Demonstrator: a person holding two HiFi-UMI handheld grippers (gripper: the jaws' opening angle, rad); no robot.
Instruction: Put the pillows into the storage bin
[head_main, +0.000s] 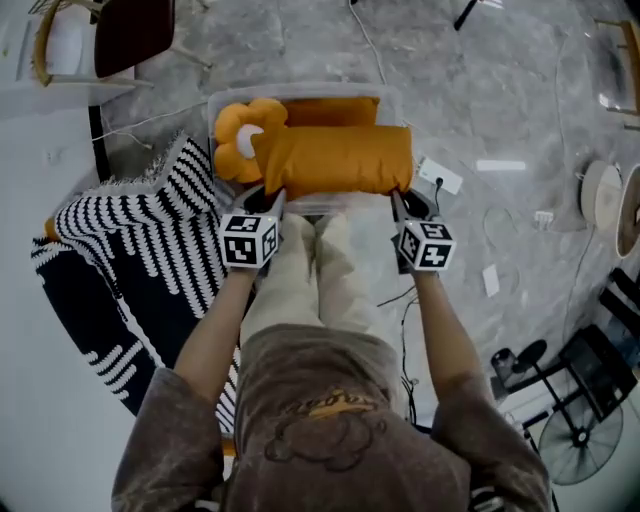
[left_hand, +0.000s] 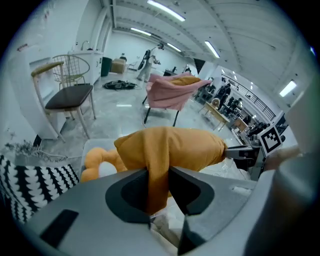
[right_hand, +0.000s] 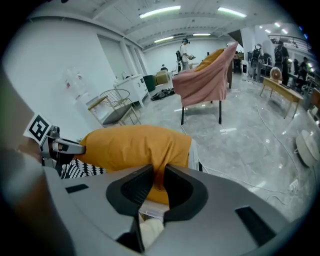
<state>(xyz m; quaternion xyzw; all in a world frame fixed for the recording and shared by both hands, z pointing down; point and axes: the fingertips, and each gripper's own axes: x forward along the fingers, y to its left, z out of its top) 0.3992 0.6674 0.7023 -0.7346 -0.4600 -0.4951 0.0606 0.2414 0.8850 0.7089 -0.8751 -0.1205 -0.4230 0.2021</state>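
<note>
orange pillow (head_main: 335, 158), long axis left-right, over storage bin (head_main: 213, 104); left gripper (head_main: 273, 196), right gripper (head_main: 398, 200) fingers clamp its ends.

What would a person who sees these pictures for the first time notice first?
The long orange pillow draws the eye: the left gripper and the right gripper pinch its two ends and hold it over the clear storage bin. A flower-shaped orange pillow lies in the bin's left end, and a black-and-white striped textile lies left of the bin.

Pillow (head_main: 335, 158) above bin (head_main: 213, 105) (flower cushion (head_main: 240, 138) inside)
</note>
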